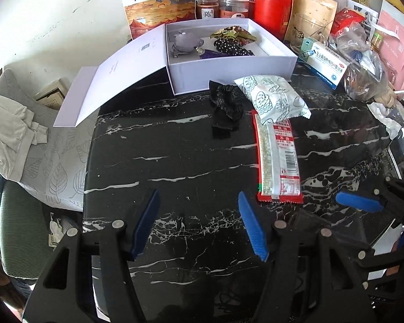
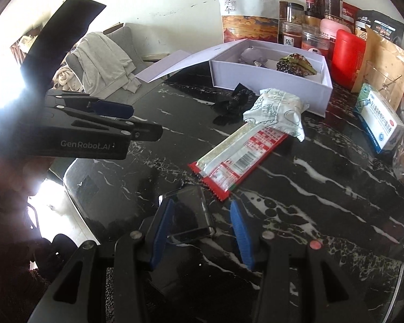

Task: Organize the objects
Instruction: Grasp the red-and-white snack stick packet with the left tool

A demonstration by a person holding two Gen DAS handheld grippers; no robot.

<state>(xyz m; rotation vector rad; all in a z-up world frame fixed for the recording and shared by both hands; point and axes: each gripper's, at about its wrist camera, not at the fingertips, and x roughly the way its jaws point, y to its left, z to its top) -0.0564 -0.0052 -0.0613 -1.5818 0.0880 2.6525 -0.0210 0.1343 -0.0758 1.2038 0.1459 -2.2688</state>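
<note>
Blue-padded fingers of the left gripper [image 1: 199,226] stand spread and empty above bare black marble bench [image 1: 175,161]. The right gripper [image 2: 202,231] hangs with its fingers parted on either side of a small clear plastic case [image 2: 188,215] lying flat on the bench; the pads do not visibly press it, though the left pad sits just beside its edge. Just beyond the right gripper's fingertips lies a long red-and-white snack wrapper [image 2: 237,156], its far end tucked under a white printed pouch [image 2: 277,113]. A black scrunchie [image 1: 226,105] rests beside the pouch, close against the front wall of an open white box [image 1: 229,67]. Inside the box sit a grey pouch [image 1: 185,43], a dark beaded piece [image 1: 229,45] and a gold-green foil packet [image 1: 234,33]; the lid [image 1: 115,80] folds out to the left. Jars, a red canister [image 1: 272,10] and a blue-white medicine carton [image 1: 326,67] crowd the bench's far edge.
</note>
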